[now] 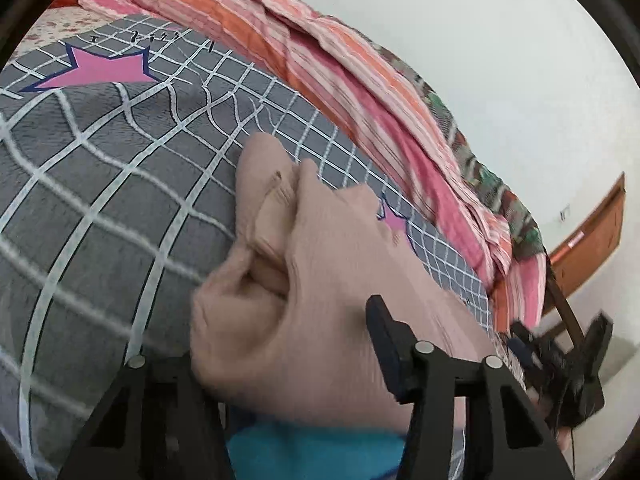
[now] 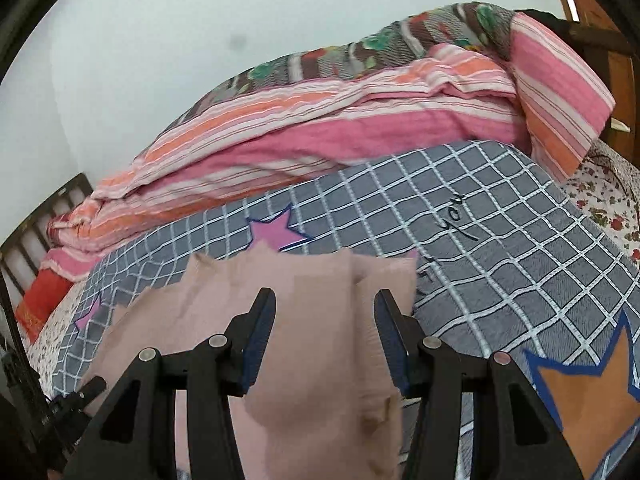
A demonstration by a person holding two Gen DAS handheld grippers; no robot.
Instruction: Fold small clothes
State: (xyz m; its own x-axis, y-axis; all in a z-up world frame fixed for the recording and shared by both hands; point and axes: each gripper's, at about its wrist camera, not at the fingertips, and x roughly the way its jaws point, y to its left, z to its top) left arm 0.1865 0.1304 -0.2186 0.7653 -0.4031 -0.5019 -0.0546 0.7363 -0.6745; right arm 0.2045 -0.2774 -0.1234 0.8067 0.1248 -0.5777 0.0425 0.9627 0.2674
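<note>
A small beige-pink knitted garment (image 1: 320, 264) lies bunched on the grey checked bed cover (image 1: 100, 184). In the left wrist view my left gripper (image 1: 288, 344) stands open over its near edge; the cloth covers the left finger, and the right finger (image 1: 384, 340) rests on the fabric. My right gripper shows at the right edge (image 1: 560, 364). In the right wrist view the garment (image 2: 304, 344) spreads flat under my right gripper (image 2: 324, 320), which is open with cloth between the fingers. The left gripper (image 2: 80, 396) shows at the lower left.
A rolled pink and orange striped quilt (image 2: 320, 136) lies along the far side of the bed against the white wall. A floral sheet (image 2: 608, 208) shows at the right. A wooden headboard (image 1: 592, 240) and dark bed rails (image 2: 36, 224) bound the bed.
</note>
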